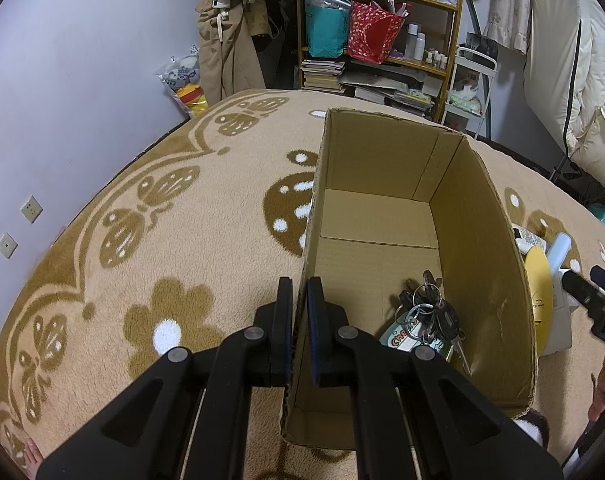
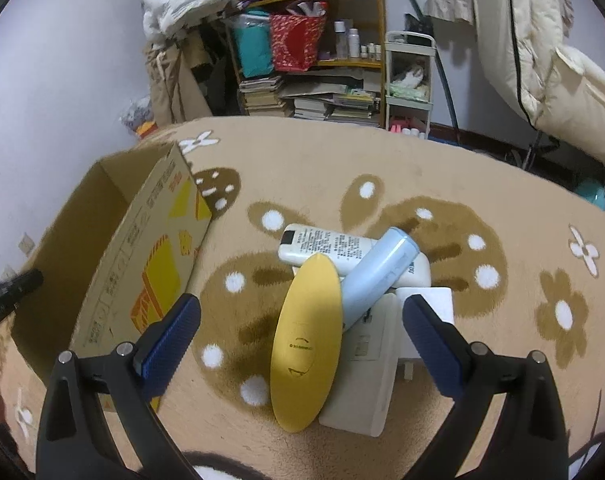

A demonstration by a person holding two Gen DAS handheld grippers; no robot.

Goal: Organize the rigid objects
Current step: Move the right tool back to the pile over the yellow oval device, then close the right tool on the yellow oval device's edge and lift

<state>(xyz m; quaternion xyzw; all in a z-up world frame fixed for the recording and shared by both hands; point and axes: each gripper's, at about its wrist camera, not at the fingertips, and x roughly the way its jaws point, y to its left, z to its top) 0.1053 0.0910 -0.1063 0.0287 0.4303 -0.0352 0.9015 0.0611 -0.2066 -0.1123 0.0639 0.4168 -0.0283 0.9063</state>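
Two claws are in our view. Our left claw is pinched narrow on the left wall of the cardboard box, one pad outside and one inside. The box stands open on the flowered carpet, and a bunch of keys with a printed tag lies in its near right corner.

Our right claw is spread wide above a pile just right of the box, its blue pads touching nothing. In the pile we see a yellow oval case leaning on a white block, a pale blue tube lying across a white bottle with printed text, and a small white box beside them.
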